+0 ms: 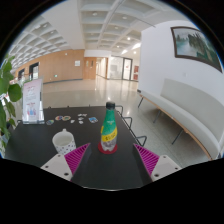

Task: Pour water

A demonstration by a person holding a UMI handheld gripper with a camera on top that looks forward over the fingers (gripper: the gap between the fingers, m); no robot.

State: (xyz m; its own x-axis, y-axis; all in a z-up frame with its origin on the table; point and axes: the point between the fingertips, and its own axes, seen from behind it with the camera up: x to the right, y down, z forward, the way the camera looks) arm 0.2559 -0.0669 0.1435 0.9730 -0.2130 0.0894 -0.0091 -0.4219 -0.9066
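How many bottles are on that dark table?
1. A green bottle with a white cap stands upright on the dark table, between the open fingers of the gripper, gaps on both sides. The small items farther back are too tiny to identify.

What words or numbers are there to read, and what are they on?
No text can be read here.
Bottle, standing between the claw pads: its label print is too small to read.
Sign on the table's far edge: print too blurred.
Framed picture on the wall: no words legible.
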